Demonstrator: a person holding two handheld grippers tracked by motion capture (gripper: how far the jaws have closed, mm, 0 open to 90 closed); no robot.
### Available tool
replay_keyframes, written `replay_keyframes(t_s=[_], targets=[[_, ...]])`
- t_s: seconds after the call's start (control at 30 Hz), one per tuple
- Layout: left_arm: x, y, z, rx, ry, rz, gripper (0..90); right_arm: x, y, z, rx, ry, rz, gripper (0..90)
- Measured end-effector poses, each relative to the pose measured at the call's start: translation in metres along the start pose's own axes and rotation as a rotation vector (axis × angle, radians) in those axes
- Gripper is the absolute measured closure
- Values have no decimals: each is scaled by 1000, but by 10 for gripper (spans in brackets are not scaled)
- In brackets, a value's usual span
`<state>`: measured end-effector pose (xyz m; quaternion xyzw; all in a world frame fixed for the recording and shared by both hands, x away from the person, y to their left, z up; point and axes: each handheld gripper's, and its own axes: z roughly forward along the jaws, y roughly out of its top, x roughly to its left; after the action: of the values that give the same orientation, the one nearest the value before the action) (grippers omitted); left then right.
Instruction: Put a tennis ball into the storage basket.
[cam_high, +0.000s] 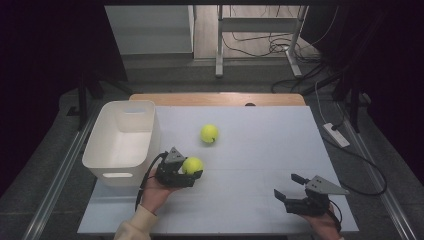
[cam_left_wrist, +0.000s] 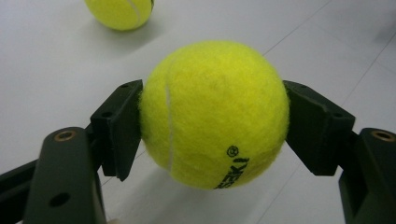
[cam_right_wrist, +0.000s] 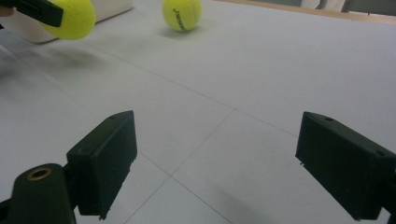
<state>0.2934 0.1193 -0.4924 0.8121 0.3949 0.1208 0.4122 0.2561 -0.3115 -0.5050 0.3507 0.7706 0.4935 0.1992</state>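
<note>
My left gripper (cam_high: 192, 168) is shut on a yellow tennis ball (cam_high: 192, 165), held a little above the white table beside the bin. In the left gripper view the ball (cam_left_wrist: 214, 113) sits squeezed between both black pads (cam_left_wrist: 119, 126). A second tennis ball (cam_high: 209, 133) lies loose on the table farther back; it shows at the top of the left gripper view (cam_left_wrist: 120, 12) and far off in the right gripper view (cam_right_wrist: 182, 14). My right gripper (cam_high: 289, 186) is open near the front right of the table, nothing between its jaws (cam_right_wrist: 212, 170).
A white plastic bin (cam_high: 121, 141) stands at the table's left side, just left of the held ball. The table's wooden far edge (cam_high: 220, 98) lies behind. Cables and a power strip (cam_high: 336, 134) lie on the floor to the right.
</note>
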Motion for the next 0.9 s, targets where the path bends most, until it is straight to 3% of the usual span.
replay_keyframes(t_s=[0.33,0.9], targets=[[0,1,-9,-52,-13,-7,268,-1,0,0,1,0,0,126],[-8,8,-30,-141,-6,31,267,-1,0,1,2,-2,0,127]])
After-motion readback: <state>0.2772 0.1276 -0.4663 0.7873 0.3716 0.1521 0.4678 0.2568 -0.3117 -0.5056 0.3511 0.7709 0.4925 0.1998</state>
